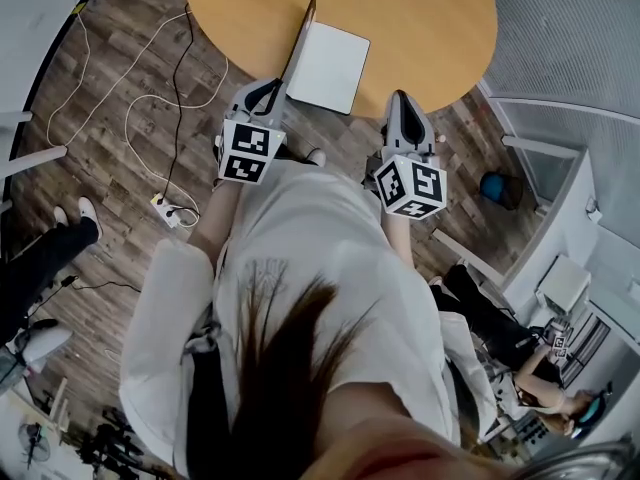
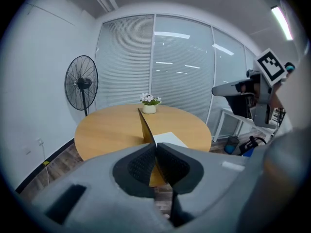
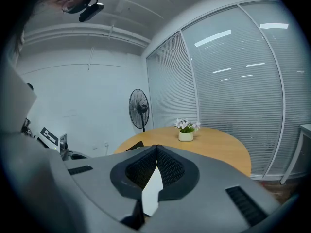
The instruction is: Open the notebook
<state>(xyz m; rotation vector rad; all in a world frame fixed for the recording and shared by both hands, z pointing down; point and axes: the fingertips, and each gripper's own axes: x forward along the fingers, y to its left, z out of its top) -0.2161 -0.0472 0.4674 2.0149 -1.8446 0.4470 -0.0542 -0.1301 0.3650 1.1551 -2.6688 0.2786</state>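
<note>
The notebook lies at the near edge of the round wooden table (image 1: 420, 28), its white page (image 1: 330, 66) flat. Its brown cover (image 1: 300, 40) stands raised on edge along the left side. My left gripper (image 1: 270, 96) is shut on the cover's near edge. In the left gripper view the thin cover (image 2: 145, 125) runs straight into the closed jaws of the left gripper (image 2: 156, 147), with the page (image 2: 170, 139) to its right. My right gripper (image 1: 400, 103) hangs right of the notebook, apart from it. This right gripper (image 3: 156, 148) has its tips touching, and the white page (image 3: 153, 188) shows behind them.
A small pot of white flowers (image 2: 149, 106) sits at the table's far side. A standing fan (image 2: 81, 84) is by the left wall. Cables and a power strip (image 1: 168, 210) lie on the wood floor at the left. Someone's legs (image 1: 40, 258) are at the far left, and another person (image 1: 500, 328) is at the lower right.
</note>
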